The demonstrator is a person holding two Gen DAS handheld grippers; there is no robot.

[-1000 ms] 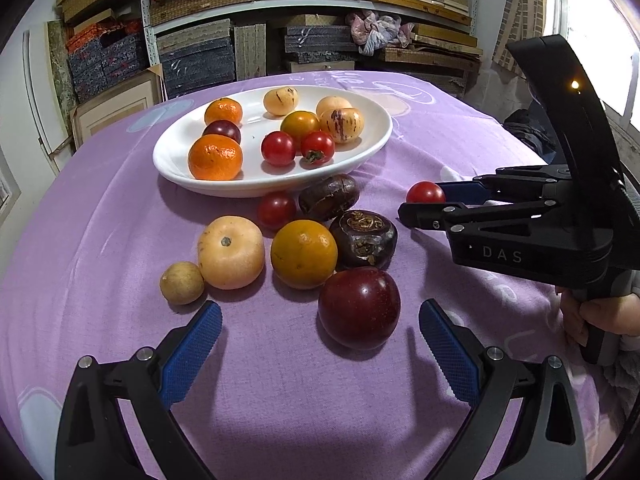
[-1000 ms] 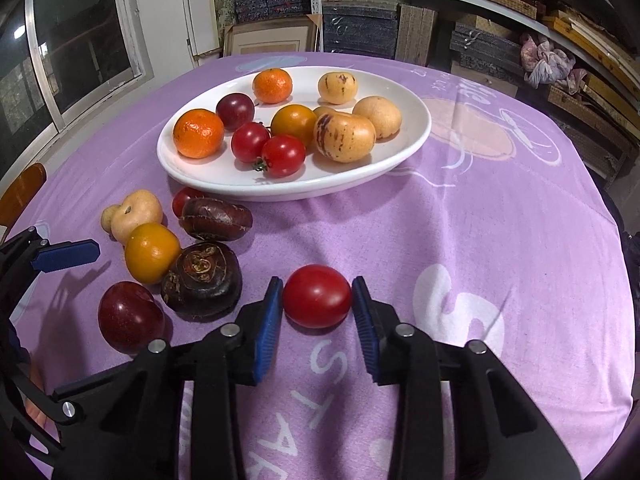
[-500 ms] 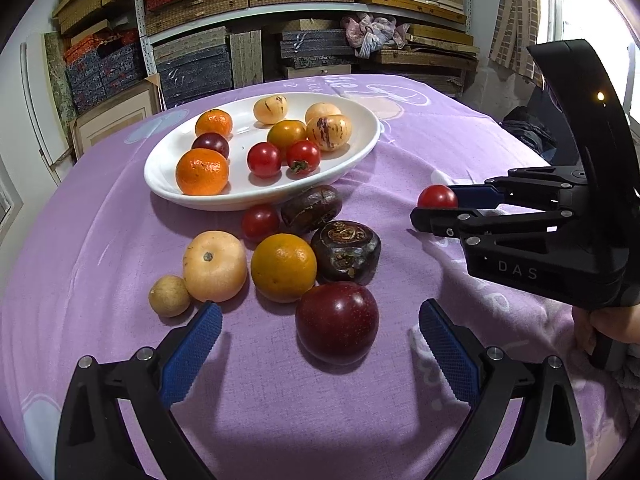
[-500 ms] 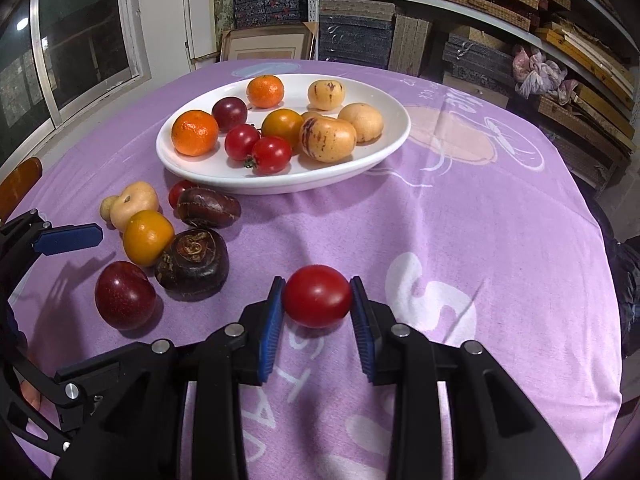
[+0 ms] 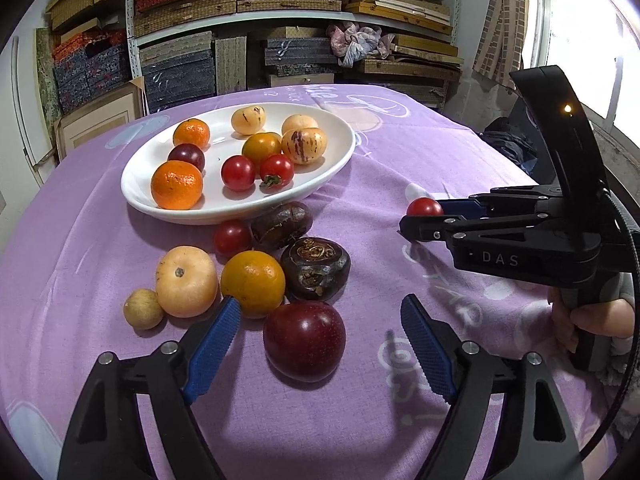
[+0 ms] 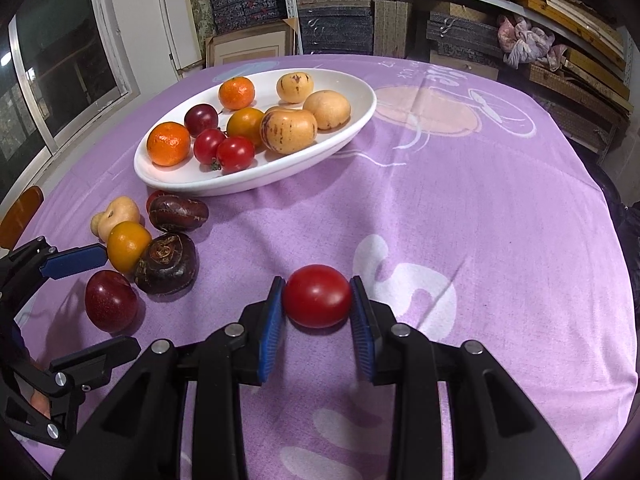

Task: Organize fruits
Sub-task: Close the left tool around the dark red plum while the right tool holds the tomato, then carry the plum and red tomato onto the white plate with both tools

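Purple cloth covers the surface (image 6: 500, 220); white oval dish (image 6: 360, 110) sits toward the far side holding oranges, tomatoes and pale melons, with a loose cluster of fruit on the cloth just in front of it. Left tool (image 5: 320, 322) has its jaws apart but just been closing, dark red plum (image 5: 304, 340) between the pads, not touched. Right tool (image 6: 317, 306) is clamped on a red tomato (image 6: 316, 295), well apart from the dish.
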